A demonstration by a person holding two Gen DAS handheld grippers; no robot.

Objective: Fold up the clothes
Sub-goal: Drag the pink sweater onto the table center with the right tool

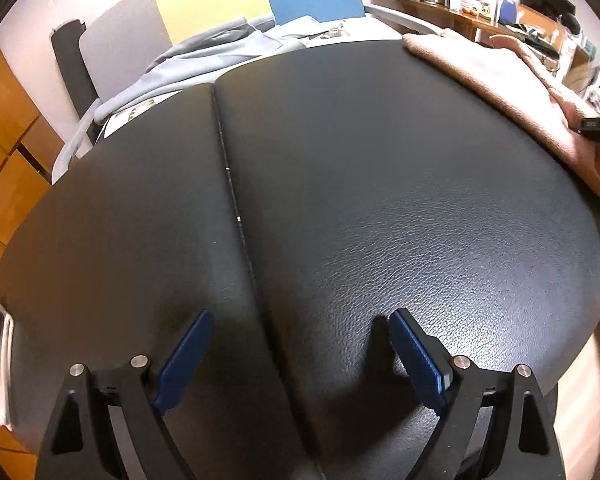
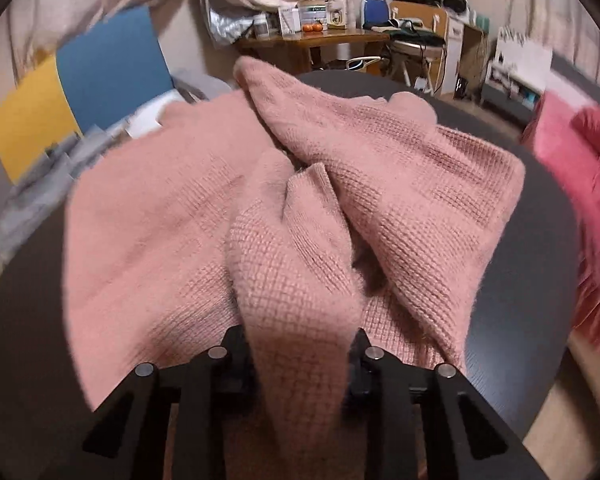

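Between the pads of our right claw [image 2: 300, 344] a fold of the pink sweater [image 2: 400, 184] is pinched, while our left claw [image 1: 300, 354] gapes empty over bare worktop [image 1: 380, 200], the garment well off to its right.

sweater [image 2: 204, 216]: pink waffle-knit cloth, fuzzy | table [image 1: 380, 200] under it: black grained leatherette, slight sheen

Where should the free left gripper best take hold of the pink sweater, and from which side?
Probably the flat straight edge of the pink sweater, approached across the bare black table. That edge lies smooth and single there, while the middle is bunched into a ridge that the right gripper has pinched.
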